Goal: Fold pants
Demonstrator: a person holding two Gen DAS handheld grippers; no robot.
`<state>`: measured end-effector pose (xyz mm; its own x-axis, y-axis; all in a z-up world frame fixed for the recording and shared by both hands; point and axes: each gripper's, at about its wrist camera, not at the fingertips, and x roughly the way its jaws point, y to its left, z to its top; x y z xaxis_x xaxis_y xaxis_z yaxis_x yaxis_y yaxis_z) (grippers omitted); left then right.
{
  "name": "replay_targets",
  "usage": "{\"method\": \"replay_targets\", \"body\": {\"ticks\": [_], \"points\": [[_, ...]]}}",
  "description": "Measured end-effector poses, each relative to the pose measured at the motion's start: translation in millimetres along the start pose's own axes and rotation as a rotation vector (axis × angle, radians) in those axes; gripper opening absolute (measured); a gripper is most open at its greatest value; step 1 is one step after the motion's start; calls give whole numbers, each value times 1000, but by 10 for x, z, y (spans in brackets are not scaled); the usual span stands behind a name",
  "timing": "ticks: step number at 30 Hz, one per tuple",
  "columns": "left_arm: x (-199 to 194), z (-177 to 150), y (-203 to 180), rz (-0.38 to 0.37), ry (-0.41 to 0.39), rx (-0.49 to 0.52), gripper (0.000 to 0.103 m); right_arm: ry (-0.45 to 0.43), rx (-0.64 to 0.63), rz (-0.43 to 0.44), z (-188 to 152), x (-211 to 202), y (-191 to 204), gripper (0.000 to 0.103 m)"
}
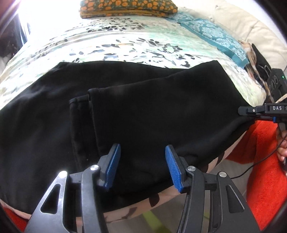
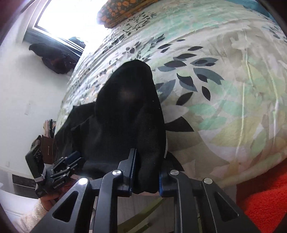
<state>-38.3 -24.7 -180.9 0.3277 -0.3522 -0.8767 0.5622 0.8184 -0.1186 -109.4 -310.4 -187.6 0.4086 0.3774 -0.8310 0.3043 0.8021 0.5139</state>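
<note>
Black pants (image 1: 125,111) lie folded across the near edge of a bed, with the leg hems (image 1: 84,97) lying on top near the middle. My left gripper (image 1: 142,152) is open, its blue pads just above the near edge of the fabric, holding nothing. My right gripper (image 2: 146,161) is shut on the right end of the pants (image 2: 125,111), with a bunch of cloth between the pads. It also shows in the left wrist view (image 1: 251,112) at the pants' right edge. The left gripper shows at lower left in the right wrist view (image 2: 70,159).
The bed has a leaf-patterned sheet (image 1: 111,46). An orange-flowered folded cloth (image 1: 125,8) and a teal pillow (image 1: 215,35) lie at the far side. An orange-red rug (image 1: 265,161) lies beside the bed. A window (image 2: 59,16) and dark clothes (image 2: 53,57) are at the left wall.
</note>
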Motion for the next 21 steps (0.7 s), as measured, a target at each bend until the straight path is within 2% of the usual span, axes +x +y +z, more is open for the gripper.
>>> {"method": "replay_targets", "body": {"ticks": [2,3,5,6,7,10,12,13,15,16,17,18,19,20,21], "points": [[-21,14,16,-5,-2,-12,55,38,58,-7,9,127,-111,28],[-50,20,37,-11,-3,-25,55,40,87,-9,18,127,-171,40],[-174,2,101,-19,-25,-66,55,-1,130,-16,29,9,-235,79],[-239,-9,135,-7,-48,-84,60,-43,142,-38,26,-96,-254,84],[-313,-7,165,15,-80,-100,65,-103,147,-79,38,-236,-260,84],[-528,35,194,18,-189,-128,67,-283,67,-168,89,-630,-59,84],[-499,128,146,-5,-210,-116,67,-335,-43,-136,187,-711,212,84],[-435,178,109,-11,-196,-99,67,-320,-98,-104,268,-651,368,82],[-246,259,50,-15,-164,-60,67,-236,-192,-58,436,-415,673,72],[-126,260,31,-15,-133,-41,67,-189,-228,-46,510,-246,805,57],[-6,246,38,5,-95,-30,67,-155,-247,-51,587,-83,876,47],[101,194,72,31,-54,-25,66,-134,-246,-71,643,59,870,45],[165,128,101,33,-52,-10,65,-103,-222,-94,704,225,813,42],[143,78,95,30,-87,22,65,-69,-176,-119,769,382,699,33],[118,56,53,43,-84,51,65,-42,-112,-127,803,468,552,26]]}}
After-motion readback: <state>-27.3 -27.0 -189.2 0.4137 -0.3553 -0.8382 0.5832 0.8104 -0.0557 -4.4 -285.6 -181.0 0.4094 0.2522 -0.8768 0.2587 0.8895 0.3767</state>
